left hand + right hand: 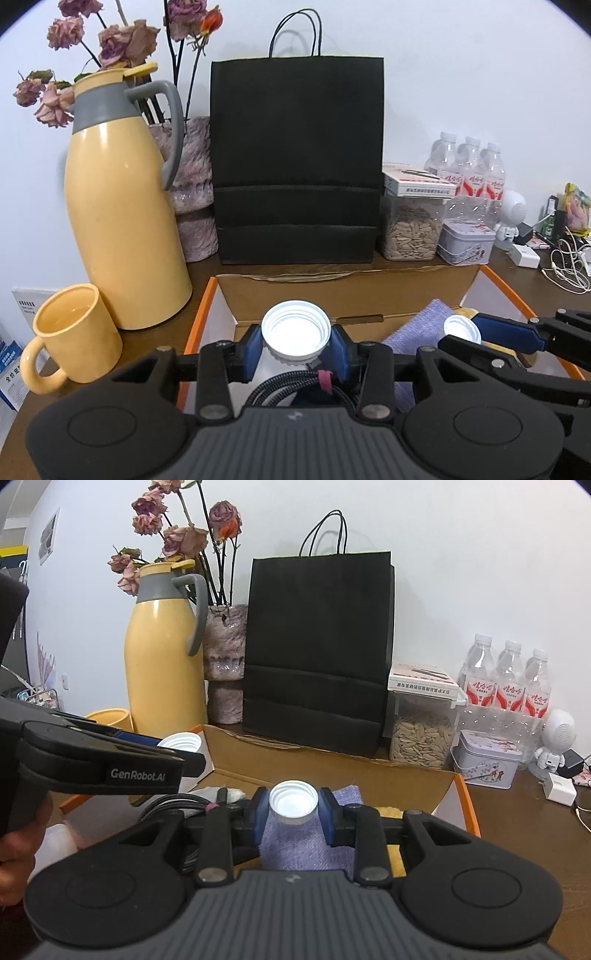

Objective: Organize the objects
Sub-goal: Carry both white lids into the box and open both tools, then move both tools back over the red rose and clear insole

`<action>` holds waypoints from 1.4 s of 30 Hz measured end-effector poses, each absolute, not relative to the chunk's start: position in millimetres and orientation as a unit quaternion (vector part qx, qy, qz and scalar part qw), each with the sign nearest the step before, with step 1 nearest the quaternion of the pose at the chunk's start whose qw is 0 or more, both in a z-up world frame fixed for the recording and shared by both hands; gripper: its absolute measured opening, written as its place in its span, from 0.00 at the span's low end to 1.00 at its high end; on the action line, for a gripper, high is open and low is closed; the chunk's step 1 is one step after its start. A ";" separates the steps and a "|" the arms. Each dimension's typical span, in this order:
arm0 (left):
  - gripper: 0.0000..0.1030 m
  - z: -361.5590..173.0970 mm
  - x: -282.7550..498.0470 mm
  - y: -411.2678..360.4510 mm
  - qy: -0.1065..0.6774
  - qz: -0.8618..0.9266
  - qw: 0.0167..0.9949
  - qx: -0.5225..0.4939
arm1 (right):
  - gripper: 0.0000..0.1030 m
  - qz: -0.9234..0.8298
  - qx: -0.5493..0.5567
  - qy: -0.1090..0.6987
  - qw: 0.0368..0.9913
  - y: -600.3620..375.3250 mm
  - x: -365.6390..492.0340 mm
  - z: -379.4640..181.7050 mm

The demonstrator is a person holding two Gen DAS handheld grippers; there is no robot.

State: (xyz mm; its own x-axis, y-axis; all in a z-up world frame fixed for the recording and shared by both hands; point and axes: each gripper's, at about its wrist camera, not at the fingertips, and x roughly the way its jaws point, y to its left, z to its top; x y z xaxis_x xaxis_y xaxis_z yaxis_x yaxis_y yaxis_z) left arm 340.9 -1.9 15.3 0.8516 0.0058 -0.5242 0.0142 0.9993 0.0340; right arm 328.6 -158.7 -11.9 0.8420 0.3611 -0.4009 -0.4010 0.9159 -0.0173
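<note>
Left gripper point(296, 354) and right gripper point(293, 814) each clamp a white cap point(296, 328).
Carrying step; next, lower both into the box point(347, 295).

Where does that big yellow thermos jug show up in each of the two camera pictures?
Left wrist view: the yellow thermos jug stands tall at far left, behind the yellow mug.
Right wrist view: the jug stands left of centre.
Shared landmark: the black paper bag, right of the jug.

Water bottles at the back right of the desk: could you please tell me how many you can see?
3, standing in a row against the wall behind the seed container: the left bottle, the middle bottle and the right bottle. More could be hidden behind them.
</note>
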 end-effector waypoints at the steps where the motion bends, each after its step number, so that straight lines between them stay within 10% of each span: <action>1: 0.37 14.8 342.6 -1.6 0.272 -0.001 0.962 0.020 | 0.28 0.200 -0.051 0.201 0.958 -158.5 331.2 -13.0; 12: 0.38 11.1 350.0 -0.5 0.278 0.009 0.960 0.028 | 0.29 0.200 -0.061 0.218 0.953 -155.9 341.5 -19.8; 16: 0.97 10.3 351.9 2.0 0.283 0.018 0.959 0.024 | 0.68 0.188 -0.066 0.219 0.955 -156.7 339.4 -21.1; 20: 1.00 10.6 350.9 -0.5 0.277 0.027 0.960 0.031 | 1.00 0.183 -0.067 0.213 0.957 -157.9 338.3 -19.3; 42: 1.00 15.3 339.4 -1.2 0.274 0.024 0.961 0.024 | 1.00 0.183 -0.071 0.203 0.959 -157.4 327.3 -13.5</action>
